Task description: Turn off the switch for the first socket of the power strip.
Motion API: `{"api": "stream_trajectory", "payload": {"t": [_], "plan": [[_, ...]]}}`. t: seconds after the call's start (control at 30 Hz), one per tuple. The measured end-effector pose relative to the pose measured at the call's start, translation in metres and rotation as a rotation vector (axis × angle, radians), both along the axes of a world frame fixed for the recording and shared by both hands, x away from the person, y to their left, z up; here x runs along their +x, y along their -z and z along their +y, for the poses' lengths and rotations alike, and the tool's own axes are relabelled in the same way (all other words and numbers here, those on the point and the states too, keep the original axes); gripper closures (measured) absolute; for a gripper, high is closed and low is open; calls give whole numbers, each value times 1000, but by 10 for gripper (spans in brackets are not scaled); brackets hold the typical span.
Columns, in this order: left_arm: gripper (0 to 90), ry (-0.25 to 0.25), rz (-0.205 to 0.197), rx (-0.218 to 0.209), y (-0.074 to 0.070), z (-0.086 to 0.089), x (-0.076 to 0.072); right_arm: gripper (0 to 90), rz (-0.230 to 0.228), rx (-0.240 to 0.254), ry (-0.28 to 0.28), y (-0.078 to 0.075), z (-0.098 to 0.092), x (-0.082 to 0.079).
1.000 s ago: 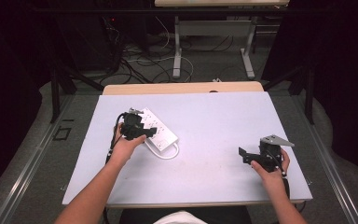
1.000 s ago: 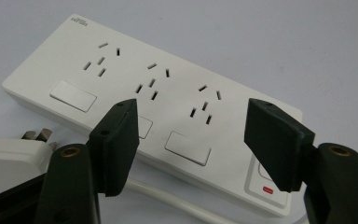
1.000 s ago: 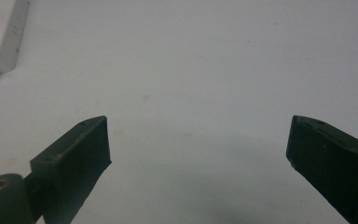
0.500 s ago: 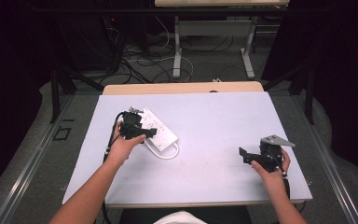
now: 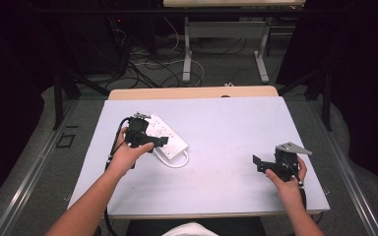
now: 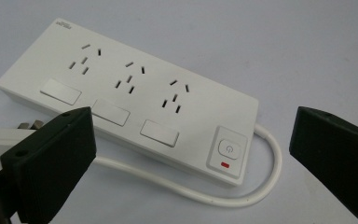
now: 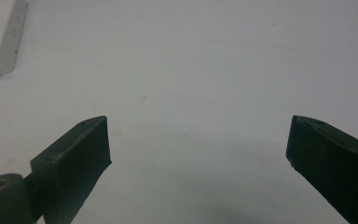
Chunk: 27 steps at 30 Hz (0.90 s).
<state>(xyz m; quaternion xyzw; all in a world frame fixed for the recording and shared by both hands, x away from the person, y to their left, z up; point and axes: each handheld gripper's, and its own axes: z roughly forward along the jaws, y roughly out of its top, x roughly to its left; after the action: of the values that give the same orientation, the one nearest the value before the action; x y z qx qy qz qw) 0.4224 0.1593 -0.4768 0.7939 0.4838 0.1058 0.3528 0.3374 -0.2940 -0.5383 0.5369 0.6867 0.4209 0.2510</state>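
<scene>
A white power strip lies flat on the left half of the pale table. In the left gripper view the power strip has three sockets, three rocker switches and a power button with a red mark. Its white cable loops round the near end back to a plug by the left jaw. My left gripper hovers over the strip, open, jaws wide apart and holding nothing. My right gripper is at the table's right front, open over bare tabletop.
One corner of the power strip shows at the top left of the right gripper view. A wooden table edge lies beyond the pale top. Floor cables and desk legs lie behind.
My left hand has drifted slightly left and nearer over the power strip. The right gripper has not moved.
</scene>
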Motion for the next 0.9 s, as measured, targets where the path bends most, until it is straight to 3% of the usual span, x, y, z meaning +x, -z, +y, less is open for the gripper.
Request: {"api": "stream_trajectory", "payload": {"t": [0.13,0.3,0.63,0.9], "plan": [[4,-10,-4,-28,-4,10,-5,54,1,-2,1,0,0,0],[4,6,-5,-29,-7,22,-13,54,2,-2,2,0,0,0],[4,-46,-73,-42,-9,46,-31,54,3,0,-1,0,0,0],[5,-86,-95,-77,-4,65,-43,40,3,-5,-1,0,0,-1]]}}
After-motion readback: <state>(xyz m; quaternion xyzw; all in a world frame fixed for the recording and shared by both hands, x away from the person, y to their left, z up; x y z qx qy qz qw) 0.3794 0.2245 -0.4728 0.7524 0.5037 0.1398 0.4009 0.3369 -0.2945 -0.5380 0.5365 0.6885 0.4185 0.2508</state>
